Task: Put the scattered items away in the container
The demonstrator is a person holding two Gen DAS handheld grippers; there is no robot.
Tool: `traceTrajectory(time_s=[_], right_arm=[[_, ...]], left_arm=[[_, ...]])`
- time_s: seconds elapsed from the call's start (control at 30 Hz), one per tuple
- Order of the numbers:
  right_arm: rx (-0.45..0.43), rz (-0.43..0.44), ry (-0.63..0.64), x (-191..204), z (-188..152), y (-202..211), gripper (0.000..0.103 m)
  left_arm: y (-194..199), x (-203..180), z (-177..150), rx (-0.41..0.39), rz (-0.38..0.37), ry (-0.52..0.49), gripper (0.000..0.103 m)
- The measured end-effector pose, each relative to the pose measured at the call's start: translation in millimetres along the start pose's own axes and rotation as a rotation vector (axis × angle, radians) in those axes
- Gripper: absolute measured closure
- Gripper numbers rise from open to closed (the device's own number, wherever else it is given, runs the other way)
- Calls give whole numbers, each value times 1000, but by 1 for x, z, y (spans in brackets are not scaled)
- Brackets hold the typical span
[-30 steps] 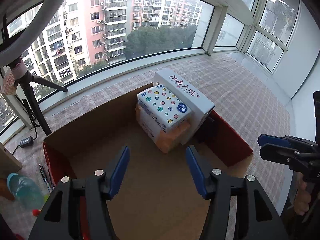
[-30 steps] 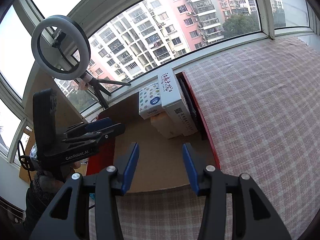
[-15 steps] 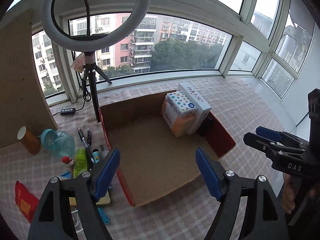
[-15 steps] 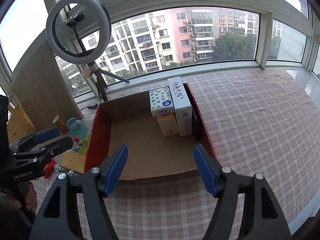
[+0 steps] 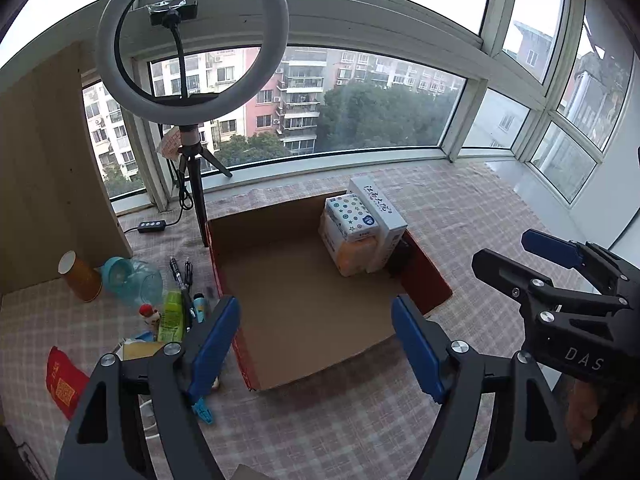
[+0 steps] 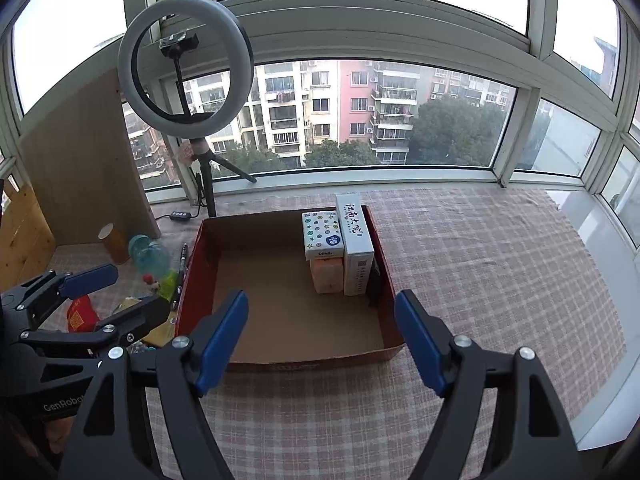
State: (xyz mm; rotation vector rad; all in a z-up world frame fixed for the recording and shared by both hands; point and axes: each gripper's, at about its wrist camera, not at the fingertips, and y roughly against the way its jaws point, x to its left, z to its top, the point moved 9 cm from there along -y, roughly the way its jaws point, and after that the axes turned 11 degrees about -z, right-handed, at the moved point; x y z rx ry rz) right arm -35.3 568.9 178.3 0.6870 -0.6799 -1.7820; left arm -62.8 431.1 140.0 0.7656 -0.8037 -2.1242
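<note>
A red cardboard box (image 5: 428,276) (image 6: 386,264) lies open on the checked tablecloth. In its far right corner stand a dotted tissue pack (image 5: 352,216) (image 6: 322,232) on an orange pack, and a tall white carton (image 5: 380,210) (image 6: 354,236). Scattered items lie left of the box: an orange paper cup (image 5: 80,276) (image 6: 114,242), a blue bottle (image 5: 134,278) (image 6: 150,256), a green tube (image 5: 172,314), pens (image 5: 180,276) and a red packet (image 5: 64,384). My left gripper (image 5: 316,344) (image 6: 108,292) is open and empty above the box's near edge. My right gripper (image 6: 322,340) (image 5: 516,256) is open and empty.
A ring light on a tripod (image 5: 192,120) (image 6: 186,80) stands behind the box's left corner. A wooden board (image 5: 48,168) leans at the left. A window sill runs along the back. A cable remote (image 5: 152,226) lies by the tripod.
Both grippers have pulled back and up from the box and opened wider. The whole box and the scattered items to its left have come into view.
</note>
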Motion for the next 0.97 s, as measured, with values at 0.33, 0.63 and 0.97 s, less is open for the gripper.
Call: traceTrajectory(time_s=[0.33,0.63,0.97], right_arm=[[25,-21,-3,-10,13,-15,28],[23,-30,-18,-15,15,-20,28],[37,-32,-16,-13,9,-25,28]], left_arm=[[0,-6,19,-6,23,2,27],[1,7,24,-11,42,22,27],[2,5,24,-16,61,-7,27]])
